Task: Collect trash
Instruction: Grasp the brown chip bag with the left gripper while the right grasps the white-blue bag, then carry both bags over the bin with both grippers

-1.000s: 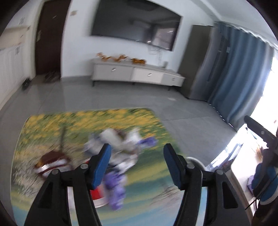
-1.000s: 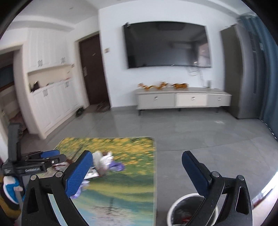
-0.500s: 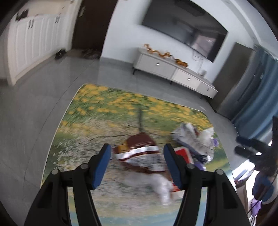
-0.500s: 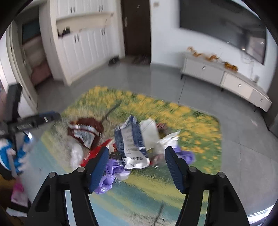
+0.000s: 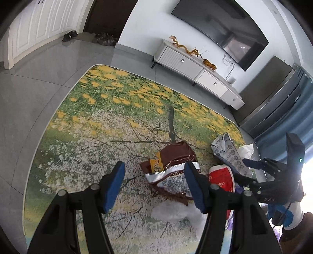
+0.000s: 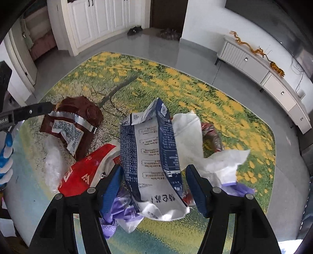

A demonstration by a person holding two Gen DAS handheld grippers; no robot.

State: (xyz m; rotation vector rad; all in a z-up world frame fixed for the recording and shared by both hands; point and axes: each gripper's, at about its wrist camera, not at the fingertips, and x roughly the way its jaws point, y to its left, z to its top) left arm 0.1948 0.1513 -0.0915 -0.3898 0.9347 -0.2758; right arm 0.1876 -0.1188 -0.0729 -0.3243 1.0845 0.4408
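A trash pile lies on a flower-print mat (image 5: 109, 109). My left gripper (image 5: 154, 170) hangs open just above a brown snack wrapper (image 5: 174, 154) with a torn silver edge; its right finger overlaps that wrapper. My right gripper (image 6: 154, 170) is open around a blue-and-white bag (image 6: 150, 148), which stands between the pads with gaps on both sides. Beside that bag lie a red-and-white bag (image 6: 86, 172), white tissue (image 6: 187, 132), purple wrappers (image 6: 121, 211) and clear plastic (image 6: 52, 166). The brown snack wrapper (image 6: 78, 111) shows at the left of the right wrist view.
Grey tiled floor (image 5: 49, 64) surrounds the mat. A white TV cabinet (image 5: 195, 66) stands against the far wall under a wall screen. Blue curtains (image 5: 289, 121) hang at the right, white cupboards (image 6: 101, 17) at the far left.
Both grippers have sunk and tipped down toward the pile. The right gripper's jaws have narrowed and now flank the blue-and-white bag. The left gripper has shifted over the brown wrapper.
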